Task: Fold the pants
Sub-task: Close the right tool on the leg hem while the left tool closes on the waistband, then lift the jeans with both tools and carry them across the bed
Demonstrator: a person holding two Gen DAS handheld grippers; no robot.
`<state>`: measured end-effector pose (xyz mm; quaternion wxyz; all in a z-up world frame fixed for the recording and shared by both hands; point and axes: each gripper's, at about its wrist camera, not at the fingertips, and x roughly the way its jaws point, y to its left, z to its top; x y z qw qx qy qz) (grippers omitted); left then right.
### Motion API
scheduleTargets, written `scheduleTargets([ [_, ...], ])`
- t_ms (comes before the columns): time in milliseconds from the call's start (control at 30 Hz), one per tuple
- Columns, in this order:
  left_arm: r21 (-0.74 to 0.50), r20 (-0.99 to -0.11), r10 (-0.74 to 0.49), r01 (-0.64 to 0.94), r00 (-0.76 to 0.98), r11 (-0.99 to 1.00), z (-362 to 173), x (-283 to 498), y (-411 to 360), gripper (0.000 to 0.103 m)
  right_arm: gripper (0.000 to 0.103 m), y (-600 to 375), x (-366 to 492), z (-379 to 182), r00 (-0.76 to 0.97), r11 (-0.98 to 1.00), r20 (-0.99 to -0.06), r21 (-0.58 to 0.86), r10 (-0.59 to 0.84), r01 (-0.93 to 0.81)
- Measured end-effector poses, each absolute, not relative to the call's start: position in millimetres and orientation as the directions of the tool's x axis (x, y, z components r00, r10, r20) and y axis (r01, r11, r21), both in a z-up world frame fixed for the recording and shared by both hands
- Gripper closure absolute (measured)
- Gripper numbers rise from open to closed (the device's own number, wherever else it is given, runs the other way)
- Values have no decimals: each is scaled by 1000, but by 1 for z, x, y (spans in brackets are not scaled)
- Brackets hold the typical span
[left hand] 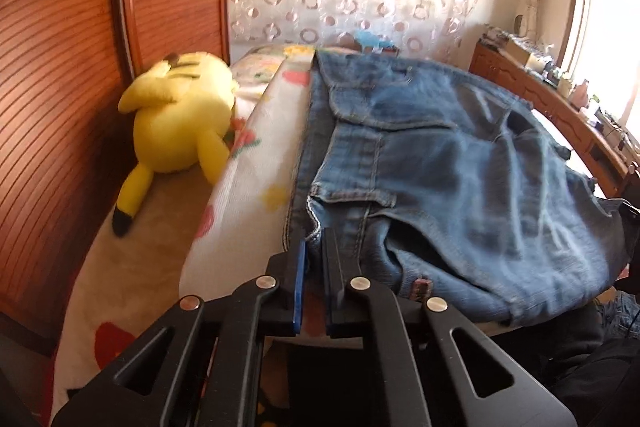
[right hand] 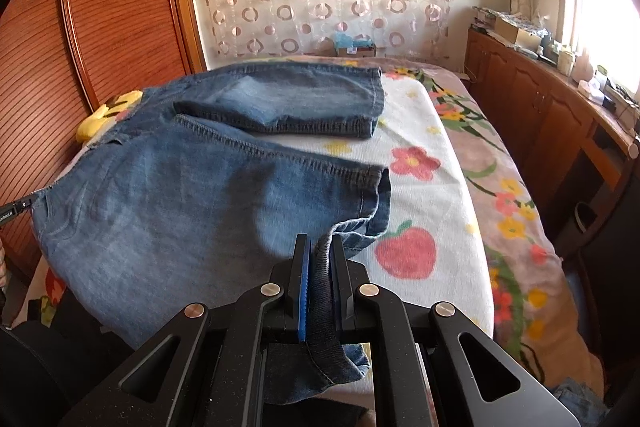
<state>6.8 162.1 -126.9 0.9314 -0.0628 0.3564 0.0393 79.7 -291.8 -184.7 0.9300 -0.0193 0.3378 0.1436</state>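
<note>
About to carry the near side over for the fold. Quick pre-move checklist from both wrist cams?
1. Right gripper hold: ok. Jaws pinch the hem of the near leg of the jeans.
2. Left gripper hold: cannot tell. Jaws nearly closed at the waist edge; cloth between them is blurred.
3. Far leg lying flat: ok, spread on the floral blanket.
4. Legs aligned: not ok, a gap shows between them.
5. Fold path: ok on the right; yellow plush toy lies beside the waist, apart from the denim.
</note>
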Motion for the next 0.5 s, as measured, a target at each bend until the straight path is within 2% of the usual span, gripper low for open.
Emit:
scheduleTargets([
  [367,-37,-541,-18,-2,841,999,-55,49,127,95,96,-248,114,-134,784,919,-517,15,345,-394],
  [500,-37,-542,-45,29,839,999,-54,71,110,95,97,-219,137,-137,739,886,-533,44,412,-462],
])
